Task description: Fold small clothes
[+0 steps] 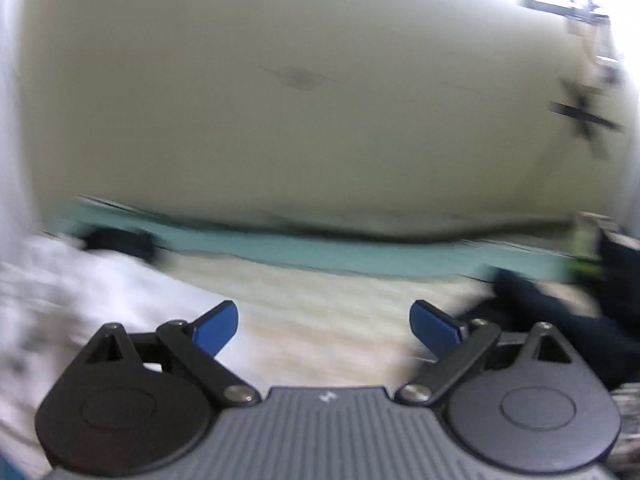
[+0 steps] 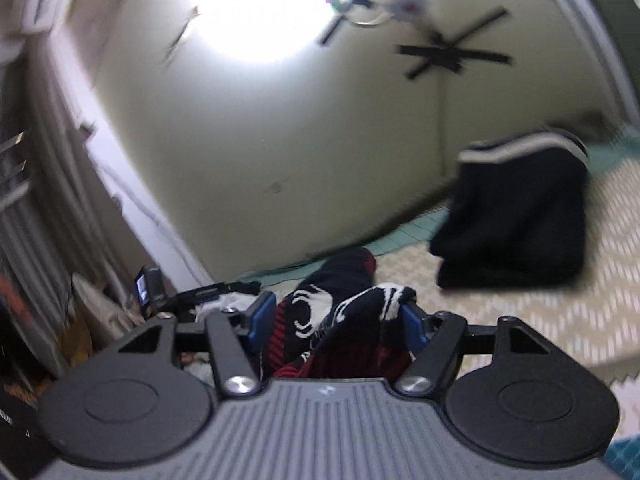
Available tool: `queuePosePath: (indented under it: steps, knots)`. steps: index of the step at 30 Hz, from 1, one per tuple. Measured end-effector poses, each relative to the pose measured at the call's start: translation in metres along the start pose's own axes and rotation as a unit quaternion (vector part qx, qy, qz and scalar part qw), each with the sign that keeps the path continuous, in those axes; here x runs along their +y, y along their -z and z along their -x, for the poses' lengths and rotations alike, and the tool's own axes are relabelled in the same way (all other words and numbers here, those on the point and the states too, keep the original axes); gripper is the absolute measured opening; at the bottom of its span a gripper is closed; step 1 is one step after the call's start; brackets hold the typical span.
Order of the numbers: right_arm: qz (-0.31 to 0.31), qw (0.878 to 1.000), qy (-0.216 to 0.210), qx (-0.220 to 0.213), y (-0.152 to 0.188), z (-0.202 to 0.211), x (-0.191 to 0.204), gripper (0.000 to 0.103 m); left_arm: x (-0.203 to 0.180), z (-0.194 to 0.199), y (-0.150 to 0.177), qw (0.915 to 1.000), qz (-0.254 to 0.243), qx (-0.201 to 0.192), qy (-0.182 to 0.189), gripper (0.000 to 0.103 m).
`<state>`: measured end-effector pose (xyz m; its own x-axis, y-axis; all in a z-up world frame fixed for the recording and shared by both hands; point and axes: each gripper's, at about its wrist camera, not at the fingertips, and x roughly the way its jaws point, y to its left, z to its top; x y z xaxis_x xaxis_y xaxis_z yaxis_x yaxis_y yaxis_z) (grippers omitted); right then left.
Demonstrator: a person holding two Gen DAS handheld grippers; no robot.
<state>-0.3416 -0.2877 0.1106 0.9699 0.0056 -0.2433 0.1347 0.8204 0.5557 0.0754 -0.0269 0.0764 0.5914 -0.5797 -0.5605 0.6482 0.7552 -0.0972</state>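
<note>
In the left wrist view my left gripper (image 1: 324,330) is open and empty above a cream patterned bed cover (image 1: 320,300). A white garment (image 1: 80,300) lies to its left and a dark navy garment (image 1: 560,320) to its right. In the right wrist view my right gripper (image 2: 334,326) is shut on a black, red and white patterned garment (image 2: 340,320) bunched between the blue pads. A folded dark navy garment with a white stripe (image 2: 516,208) lies on the bed cover (image 2: 520,320) ahead to the right.
A cream wall (image 1: 320,100) rises behind the bed, with a teal sheet edge (image 1: 320,248) along it. A ceiling fan (image 2: 452,54) and a bright light (image 2: 256,8) are overhead. Clutter and a small device (image 2: 146,286) sit at the left of the bed.
</note>
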Motion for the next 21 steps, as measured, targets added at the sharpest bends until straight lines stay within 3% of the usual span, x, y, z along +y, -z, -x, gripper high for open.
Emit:
queuePosePath:
  steps: [2, 4, 5, 6, 7, 8, 11, 14, 16, 18, 21]
  knots:
    - [0.003, 1.0, -0.002, -0.001, 0.005, -0.003, -0.001, 0.067, -0.027, -0.009, 0.002, 0.9981, -0.007, 0.029, 0.053, 0.097]
    - [0.013, 1.0, -0.008, 0.002, 0.01, -0.004, 0.004, 0.067, -0.057, -0.022, 0.009, 0.9955, -0.036, 0.055, 0.067, 0.095]
    - [0.015, 1.0, -0.014, 0.003, 0.012, -0.003, 0.005, 0.067, -0.073, -0.03, 0.017, 0.9941, -0.053, 0.069, 0.065, 0.081]
    - [0.013, 1.0, -0.023, 0.002, 0.015, -0.001, 0.006, 0.067, -0.081, -0.041, 0.021, 0.9919, -0.065, 0.089, 0.062, 0.045]
    - [0.009, 0.999, -0.035, 0.003, 0.015, 0.0, 0.006, 0.066, -0.086, -0.053, 0.026, 0.9881, -0.071, 0.122, 0.061, 0.025]
    - [0.009, 0.999, -0.047, 0.004, 0.015, 0.001, 0.008, 0.066, -0.084, -0.058, 0.03, 0.9874, -0.065, 0.133, 0.056, 0.022]
    - [0.026, 0.996, -0.081, 0.009, 0.019, 0.007, 0.017, 0.066, -0.054, -0.043, 0.018, 0.9938, -0.015, 0.104, 0.035, 0.015]
    - [0.048, 0.992, -0.114, 0.025, 0.023, 0.006, 0.029, 0.067, -0.002, 0.013, -0.012, 0.9991, 0.035, 0.022, 0.003, 0.014]
    - [0.054, 0.988, -0.142, 0.036, 0.025, -0.003, 0.037, 0.067, 0.042, 0.064, -0.03, 0.9961, 0.074, -0.039, -0.026, 0.013]
    - [0.054, 0.981, -0.176, 0.054, 0.028, -0.018, 0.045, 0.068, 0.084, 0.108, -0.039, 0.9894, 0.126, -0.07, -0.017, 0.013]
    - [0.059, 0.972, -0.209, 0.092, 0.035, -0.05, 0.058, 0.068, 0.111, 0.147, -0.041, 0.9835, 0.13, -0.097, -0.08, 0.013]
